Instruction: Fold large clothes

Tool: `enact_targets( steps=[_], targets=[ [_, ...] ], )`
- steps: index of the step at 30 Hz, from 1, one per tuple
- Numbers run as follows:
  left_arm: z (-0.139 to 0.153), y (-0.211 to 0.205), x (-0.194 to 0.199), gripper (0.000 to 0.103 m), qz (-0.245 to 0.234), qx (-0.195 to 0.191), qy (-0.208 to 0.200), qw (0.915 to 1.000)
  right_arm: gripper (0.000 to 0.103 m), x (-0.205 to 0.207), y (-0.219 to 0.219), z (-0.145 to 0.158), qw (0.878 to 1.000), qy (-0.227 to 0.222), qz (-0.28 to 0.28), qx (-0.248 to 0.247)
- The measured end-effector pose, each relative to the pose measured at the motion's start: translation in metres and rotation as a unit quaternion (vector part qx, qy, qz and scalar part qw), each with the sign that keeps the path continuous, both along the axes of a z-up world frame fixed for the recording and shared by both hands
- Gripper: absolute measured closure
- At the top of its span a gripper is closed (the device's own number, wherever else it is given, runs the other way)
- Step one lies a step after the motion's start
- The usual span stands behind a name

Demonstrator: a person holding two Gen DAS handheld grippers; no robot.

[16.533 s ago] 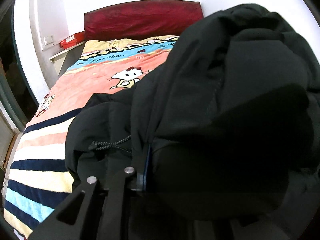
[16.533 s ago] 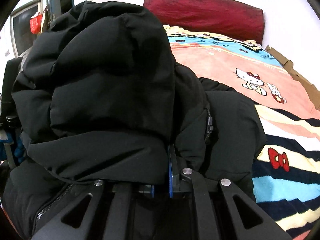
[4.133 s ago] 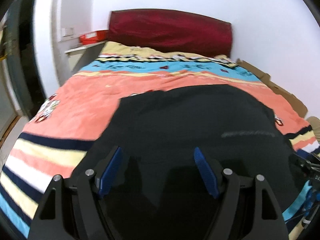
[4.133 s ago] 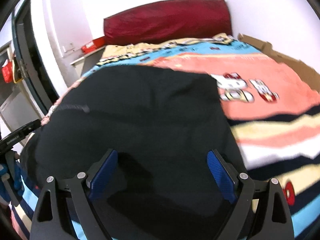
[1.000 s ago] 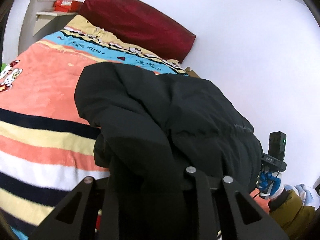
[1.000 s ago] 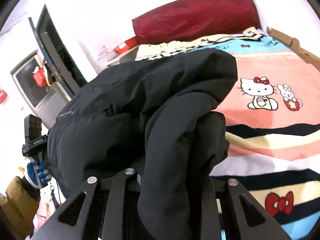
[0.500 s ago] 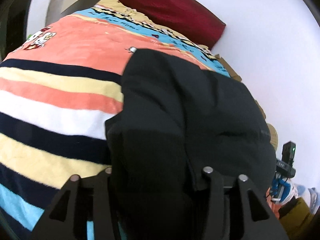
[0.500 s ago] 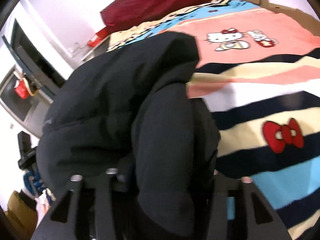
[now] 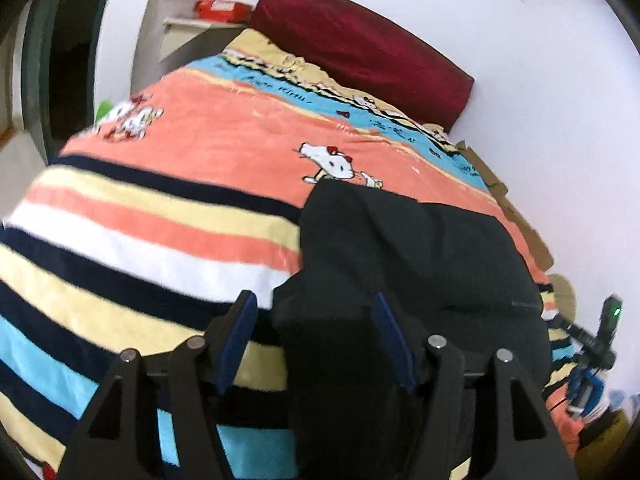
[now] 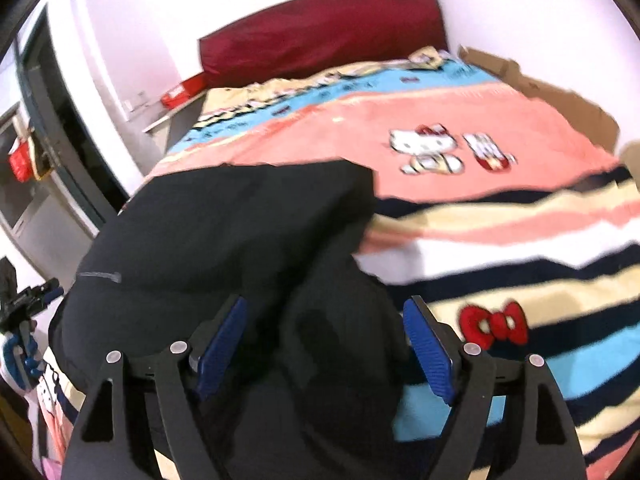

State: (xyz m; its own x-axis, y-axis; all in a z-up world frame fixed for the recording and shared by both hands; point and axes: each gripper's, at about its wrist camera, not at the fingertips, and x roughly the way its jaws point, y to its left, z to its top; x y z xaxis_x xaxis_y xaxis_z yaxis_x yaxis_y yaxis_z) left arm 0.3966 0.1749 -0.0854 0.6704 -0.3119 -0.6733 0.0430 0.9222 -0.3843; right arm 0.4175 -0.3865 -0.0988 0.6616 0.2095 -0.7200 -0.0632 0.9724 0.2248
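Note:
A black padded jacket [image 9: 420, 256] lies folded in a thick bundle on the striped Hello Kitty blanket [image 9: 200, 152] of the bed. My left gripper [image 9: 316, 336] is open, its blue pads [image 9: 236, 340] apart, over the jacket's near left edge. In the right wrist view the jacket [image 10: 224, 224] lies left of centre. My right gripper [image 10: 324, 344] is open, its blue pads [image 10: 428, 348] spread wide on either side of a fold of the jacket's near right edge. Neither gripper holds the cloth.
A dark red headboard [image 9: 360, 44] stands at the far end against a white wall. Cardboard [image 10: 532, 84] lies along the bed's right edge. A shelf with a red box [image 9: 222, 6] and a dark door frame [image 10: 60, 132] are to the left.
Both grippers have opened and let go of the jacket. The bundle, held up a second ago, has come down and now rests on the blanket.

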Motion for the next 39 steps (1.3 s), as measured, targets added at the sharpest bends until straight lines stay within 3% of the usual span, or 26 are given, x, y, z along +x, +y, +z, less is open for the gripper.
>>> enact_targets(
  steps=[5, 9, 19, 29, 39],
  targets=[
    [0.012, -0.046, 0.014, 0.043, 0.001, 0.046, -0.017, 0.9988, 0.023, 0.009, 0.054, 0.014, 0.998, -0.026, 0.048, -0.023],
    [0.024, -0.099, 0.023, 0.043, 0.004, 0.103, -0.049, 0.9935, 0.023, 0.012, 0.090, 0.021, 0.994, -0.053, 0.082, -0.047],
    [0.041, -0.199, 0.058, 0.043, -0.053, 0.153, -0.097, 0.9821, 0.023, 0.039, 0.139, 0.030, 0.987, -0.086, 0.116, -0.070],
    [0.018, -0.214, 0.089, 0.043, -0.059, 0.164, -0.079, 0.9815, 0.023, 0.077, 0.146, 0.011, 0.992, -0.055, 0.102, -0.053],
    [0.001, -0.202, 0.100, 0.043, -0.040, 0.165, -0.052, 0.9841, 0.023, 0.090, 0.113, -0.005, 0.996, -0.035, 0.063, -0.049]
  ],
)
